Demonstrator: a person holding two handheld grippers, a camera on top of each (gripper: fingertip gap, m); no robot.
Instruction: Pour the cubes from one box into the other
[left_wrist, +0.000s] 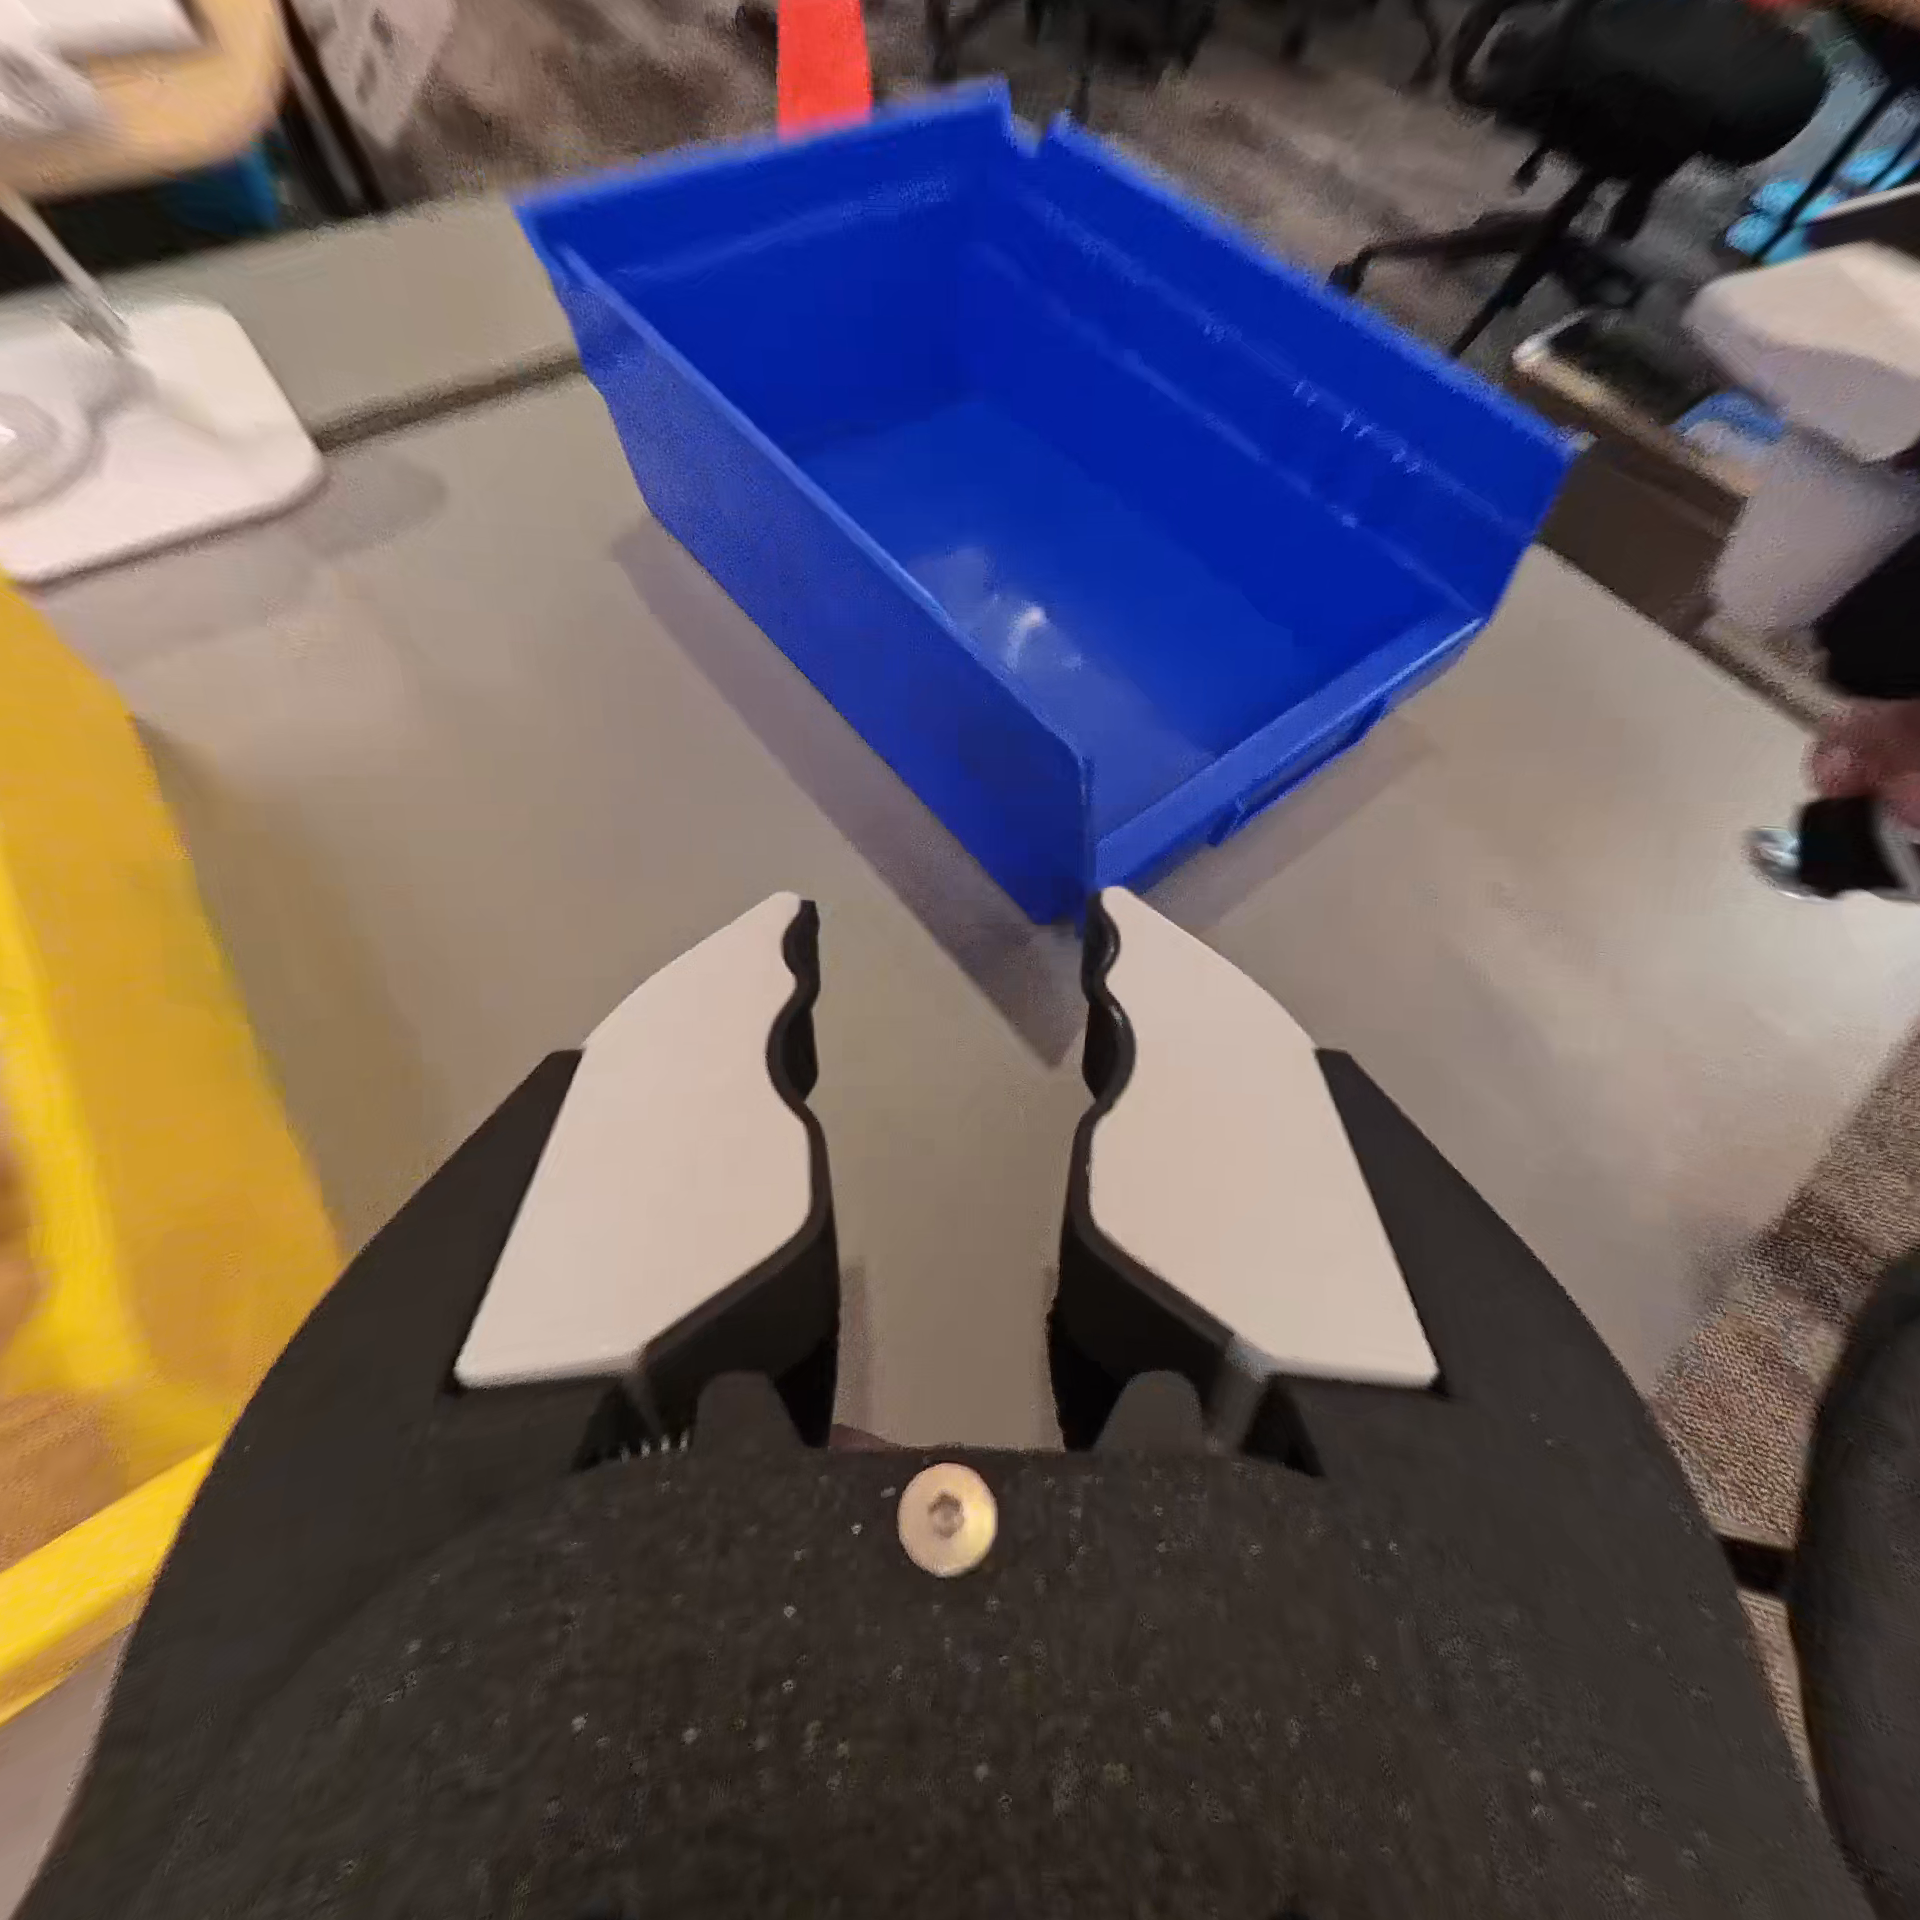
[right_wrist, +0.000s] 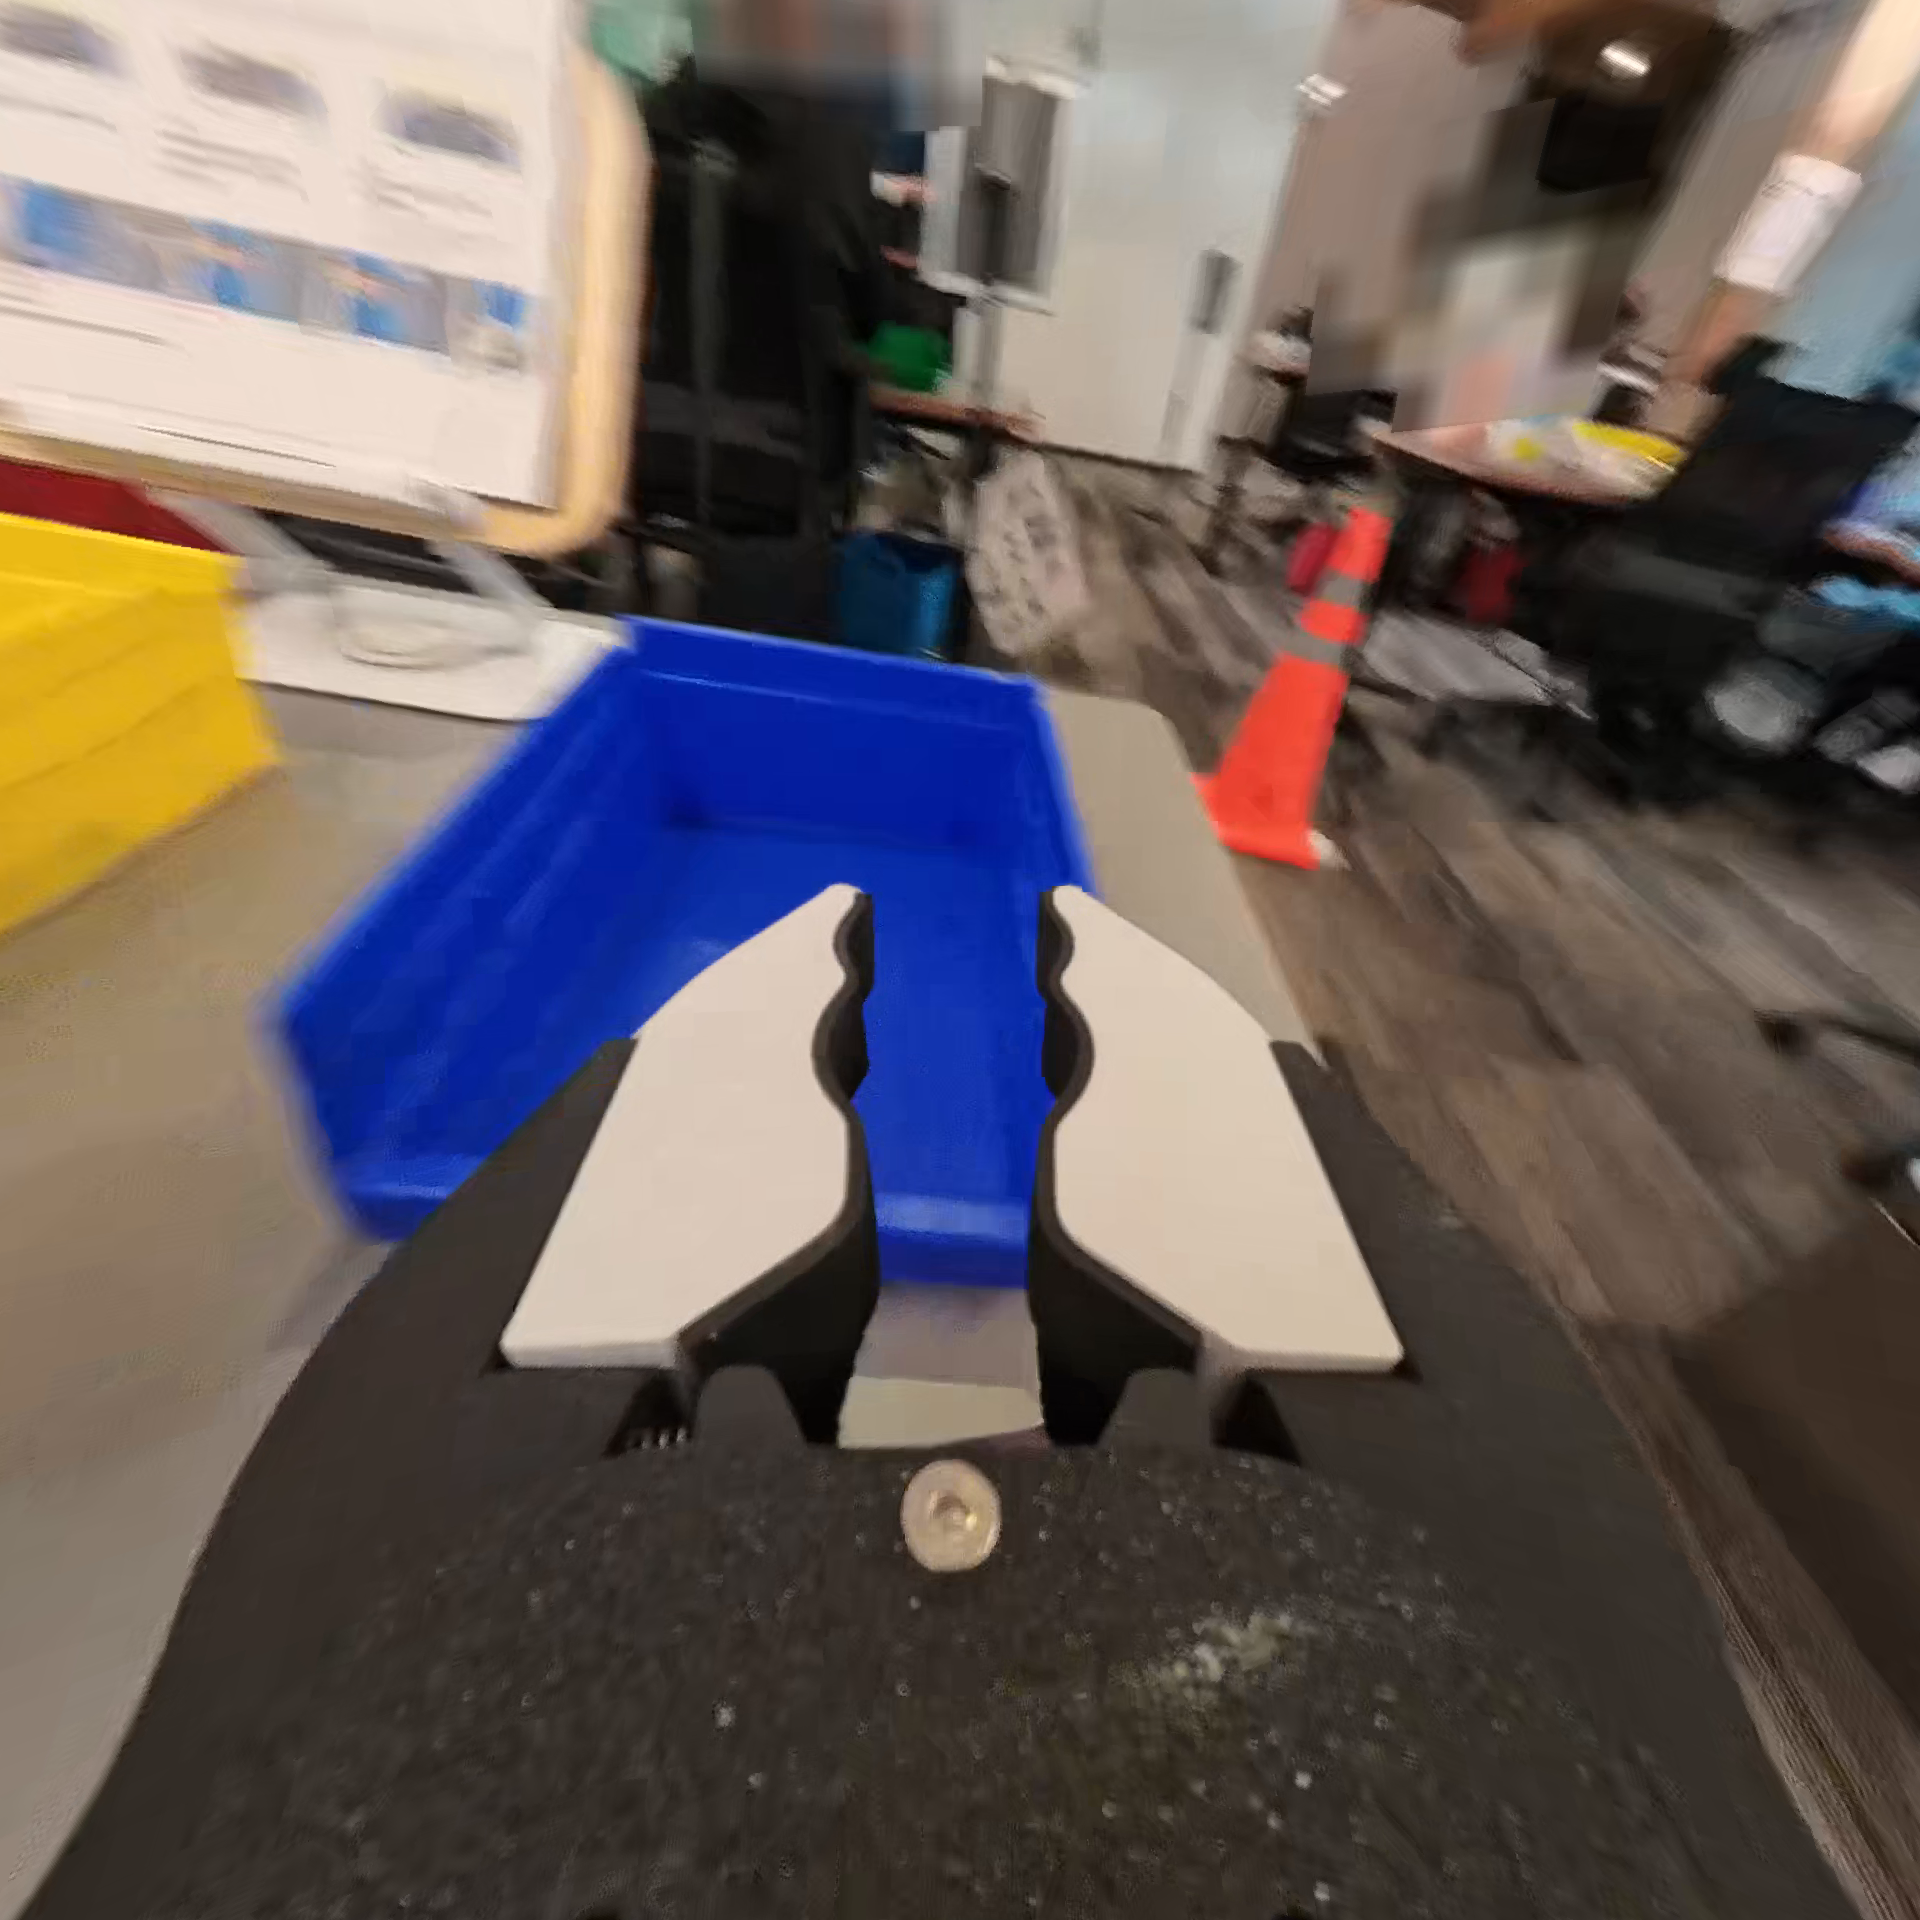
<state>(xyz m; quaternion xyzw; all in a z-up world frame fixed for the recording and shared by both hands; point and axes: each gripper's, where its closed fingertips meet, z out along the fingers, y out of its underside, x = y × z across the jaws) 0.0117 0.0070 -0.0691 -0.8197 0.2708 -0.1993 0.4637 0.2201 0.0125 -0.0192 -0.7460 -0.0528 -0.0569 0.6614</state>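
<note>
We see the blue box (left_wrist: 1039, 499) sitting on the grey table (left_wrist: 416, 831), open side up and holding no cubes that we can make out; only a pale glint shows on its floor. In the left wrist view it lies at twelve to one o'clock from the left gripper (left_wrist: 951, 920), whose jaws stand apart with nothing between them, just short of the box's near corner. In the right wrist view the right gripper (right_wrist: 951, 904) hangs above the near end of that box, its jaws likewise apart and empty. The yellow box (left_wrist: 94, 1039) sits at nine o'clock in the left view; its contents are too blurred to tell. We judge that the pour has not begun, or that the empty blue box is the receiver. Next we would need a firm grip on a box wall. An orange cone (right_wrist: 1299, 707) stands on the floor at two o'clock.
</note>
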